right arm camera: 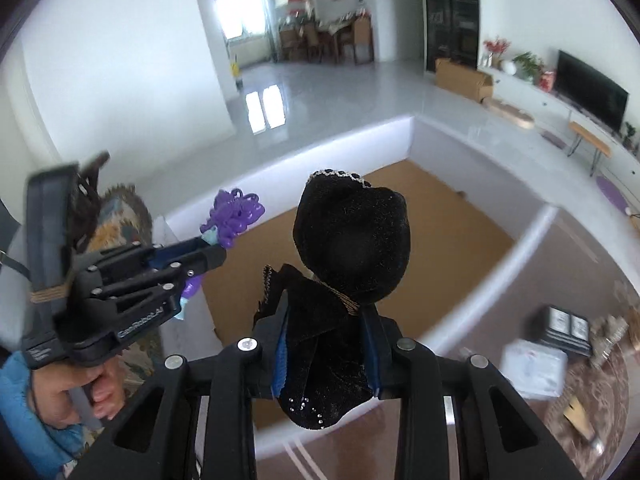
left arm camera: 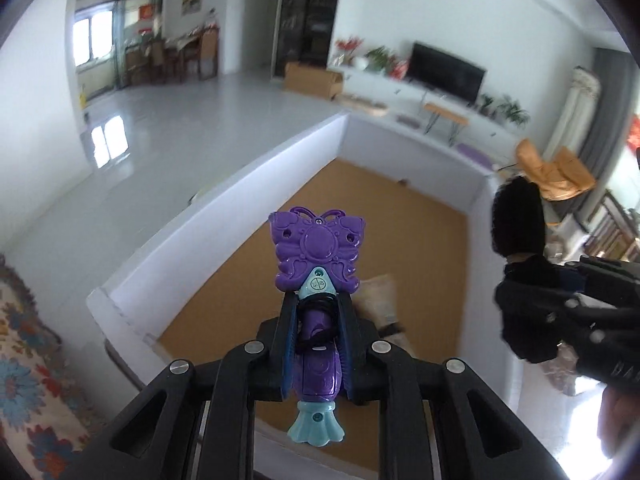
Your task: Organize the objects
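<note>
Left gripper [left arm camera: 316, 312] jaws clamp a purple butterfly toy [left arm camera: 318, 252]; right gripper [right arm camera: 326, 320] jaws hold a black velvet pouch [right arm camera: 352, 240]. Both hang above the open white-walled box [left arm camera: 224, 196]. Best lowered inside before letting go.

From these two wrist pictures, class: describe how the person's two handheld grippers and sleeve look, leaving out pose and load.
The left gripper and right gripper look alike: black plastic linkage arms with round silver rivets, and blue ribbed pads lining the fingers. The left gripper's side carries white lettering, too blurred to read surely. A black block with a tan band sits at its rear. The sleeve is blue and puffy.
</note>
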